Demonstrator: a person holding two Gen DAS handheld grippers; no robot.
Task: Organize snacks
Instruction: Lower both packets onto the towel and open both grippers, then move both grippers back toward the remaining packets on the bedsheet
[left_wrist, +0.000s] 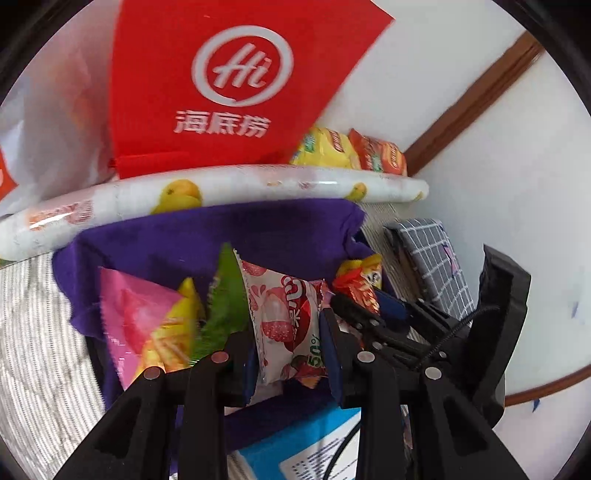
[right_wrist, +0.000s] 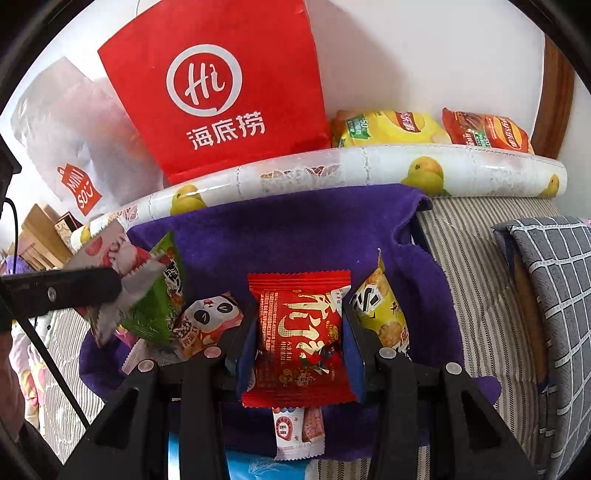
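Left gripper (left_wrist: 286, 345) pinches a glossy white lychee packet (left_wrist: 280, 317), crinkled, over the soft purple cloth (left_wrist: 207, 240). Right gripper (right_wrist: 301, 334) is clamped on a shiny red packet (right_wrist: 299, 332) with sawtooth edges. More packets crowd both sides; the rolled fruit-print sheet (right_wrist: 332, 170) bounds the cloth's far edge.

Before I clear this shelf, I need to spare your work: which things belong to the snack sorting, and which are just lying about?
In the job:
- lychee packet, in left tongs
- red packet, in right tongs
- green packet
- panda packet
- purple cloth

Lying about:
- red paper bag
- white plastic bag
- checked cushion
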